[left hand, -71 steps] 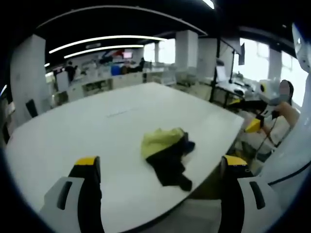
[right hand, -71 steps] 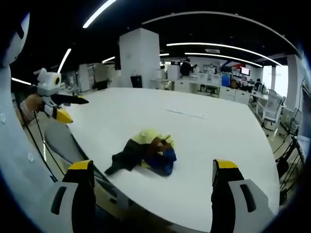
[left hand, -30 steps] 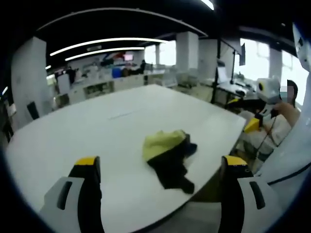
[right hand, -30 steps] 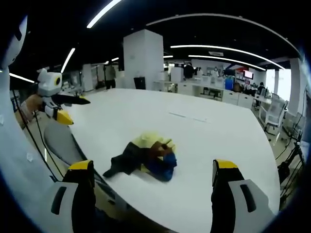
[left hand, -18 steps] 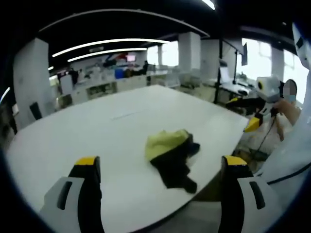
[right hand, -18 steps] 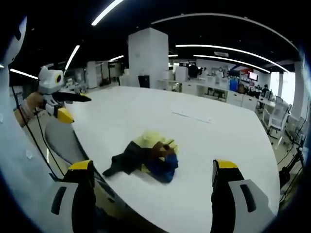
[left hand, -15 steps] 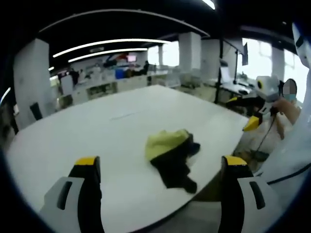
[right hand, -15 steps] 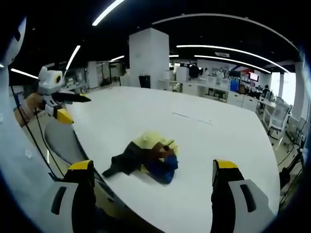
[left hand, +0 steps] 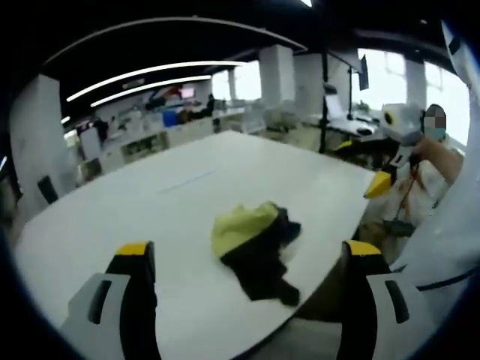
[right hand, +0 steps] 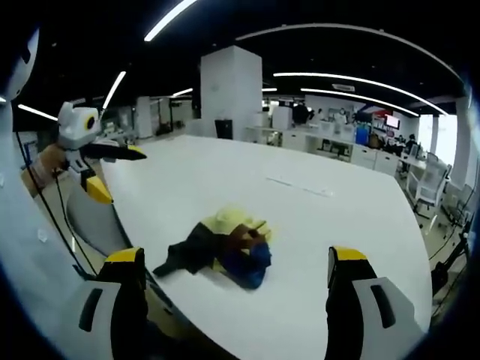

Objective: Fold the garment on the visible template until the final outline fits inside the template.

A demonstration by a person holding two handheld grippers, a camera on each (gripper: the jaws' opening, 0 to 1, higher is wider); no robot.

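Office space stretches behind a broad white worktop (left hand: 150, 217) in my left gripper view, with long ceiling light strips, white pillars and bright windows on the right. On that worktop, close to its near rounded edge, lies the garment (left hand: 251, 247), crumpled in a heap: a pale yellow part bunched on top and toward the left, a black part spilling out toward me and to the right, with a black end trailing near the edge. My left gripper (left hand: 247, 300) hangs above the worktop short of the heap, its two yellow-tipped jaws spread wide apart and holding nothing, the garment showing in the gap between them. At the right of this view my right gripper (left hand: 390, 154) is held up in the air beside the worktop, a hand behind it. Turning to my right gripper view, the same white worktop (right hand: 300, 202) runs away toward desks, a square pillar and people far back. The garment (right hand: 221, 247) sits near the worktop's edge, a lump with yellow on top, a brownish patch and blue on its right side, and a black piece stretched out to the left. My right gripper's jaws stand released, well apart, above the near edge and clear of the cloth. At the left, my left gripper (right hand: 97, 169) is raised off the worktop.
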